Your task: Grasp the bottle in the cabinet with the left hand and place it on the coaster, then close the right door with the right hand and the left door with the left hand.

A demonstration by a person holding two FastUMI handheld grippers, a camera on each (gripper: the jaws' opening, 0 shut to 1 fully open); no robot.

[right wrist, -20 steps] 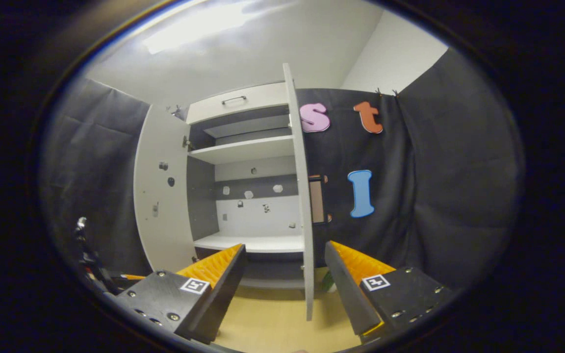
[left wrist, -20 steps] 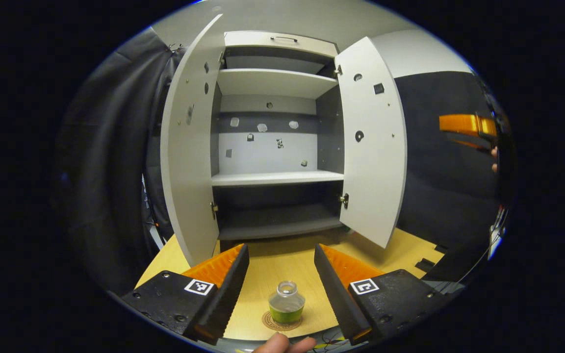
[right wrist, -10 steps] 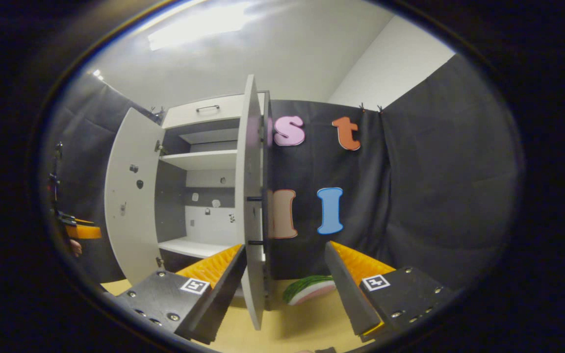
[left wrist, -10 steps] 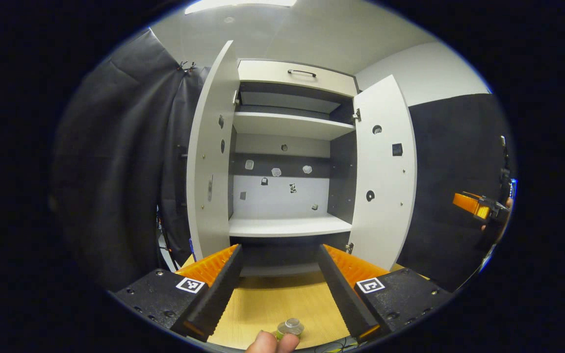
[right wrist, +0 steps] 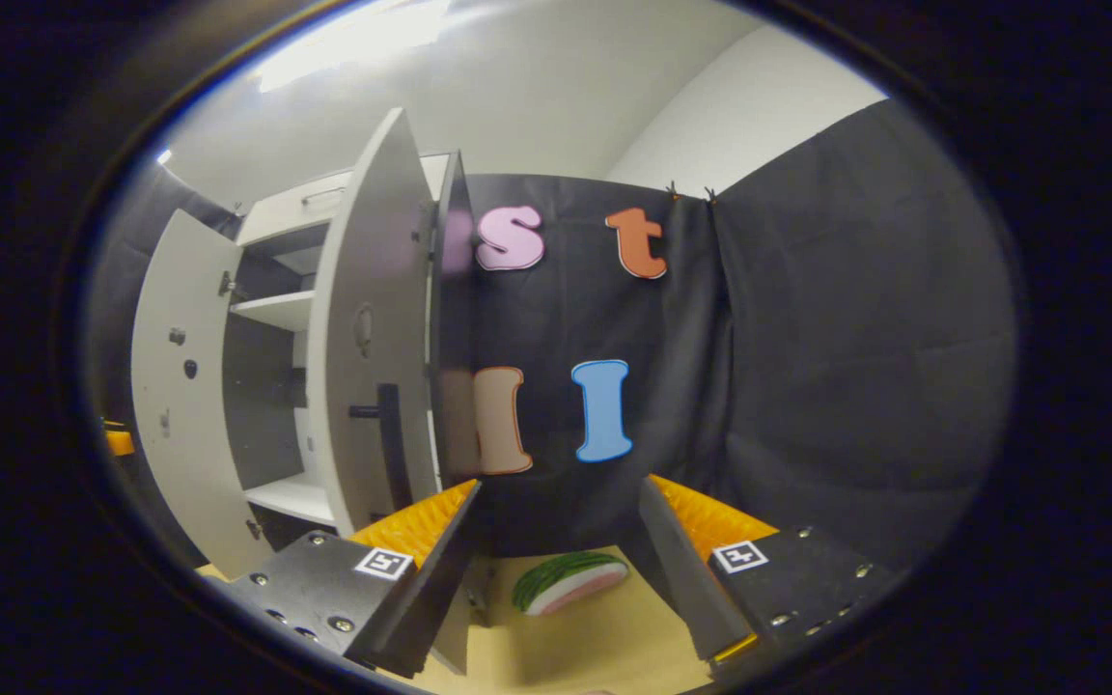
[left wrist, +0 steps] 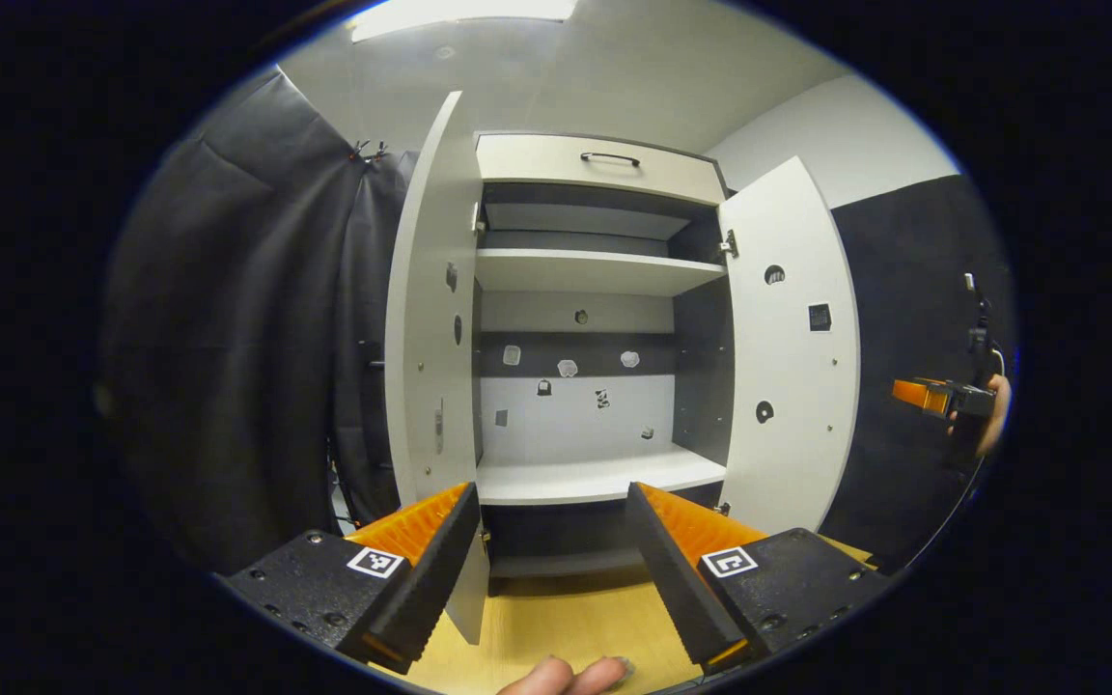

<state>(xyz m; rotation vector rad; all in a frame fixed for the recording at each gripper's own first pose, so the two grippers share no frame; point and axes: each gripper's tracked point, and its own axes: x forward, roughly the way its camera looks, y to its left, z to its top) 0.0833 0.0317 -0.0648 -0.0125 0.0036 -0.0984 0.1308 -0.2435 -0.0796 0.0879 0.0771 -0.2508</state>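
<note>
left hand-held gripper point(left wrist: 551, 569): level, fingers spread, nothing between them, aimed at the cabinet point(left wrist: 595, 319) straight ahead.
right hand-held gripper point(right wrist: 556, 569): level, fingers spread, holding nothing, just beside the right door point(right wrist: 368, 347), whose handle point(right wrist: 384, 430) faces it.
left door point(left wrist: 430, 328): swung open, left of the left fingers.
watermelon slice point(right wrist: 570, 582): on the table point(right wrist: 575, 647), between the right fingers.
bottle: cannot tell where.
</note>
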